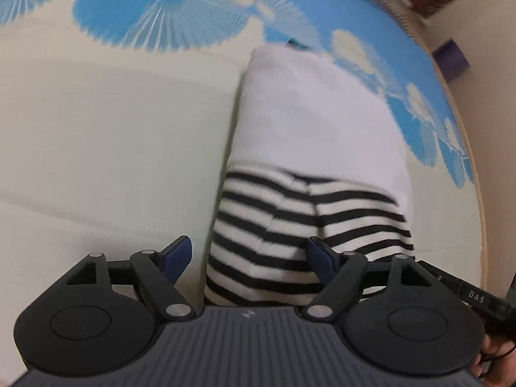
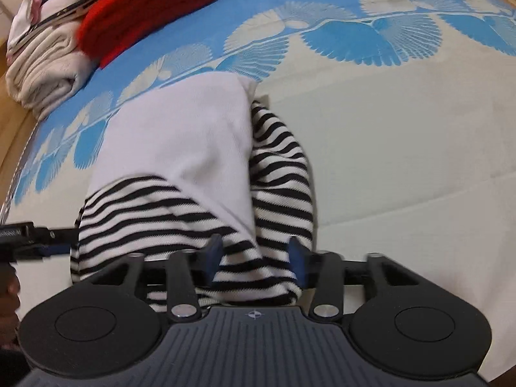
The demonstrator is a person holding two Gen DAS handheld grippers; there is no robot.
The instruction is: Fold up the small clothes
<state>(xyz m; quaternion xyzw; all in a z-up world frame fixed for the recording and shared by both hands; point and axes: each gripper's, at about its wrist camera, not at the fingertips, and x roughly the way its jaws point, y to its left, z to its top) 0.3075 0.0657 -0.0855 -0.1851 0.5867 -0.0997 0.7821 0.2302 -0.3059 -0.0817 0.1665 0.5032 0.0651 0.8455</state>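
A small garment with a white body (image 1: 309, 109) and black-and-white striped sleeves (image 1: 267, 229) lies partly folded on a cream and blue patterned mat (image 1: 113, 122). My left gripper (image 1: 250, 258) is open, its blue pads either side of the striped cloth's left edge. The same garment shows in the right wrist view, white part (image 2: 180, 142) over striped part (image 2: 277, 174). My right gripper (image 2: 256, 258) is open, its blue pads astride the near striped fold. The left gripper's tip (image 2: 38, 237) shows at the left edge of the right wrist view.
A stack of folded clothes (image 2: 48, 54) with a red item (image 2: 145, 3) on top sits at the mat's far left corner. The mat's wooden edge (image 2: 13, 122) runs down the left. A purple box (image 1: 450, 59) stands beyond the mat.
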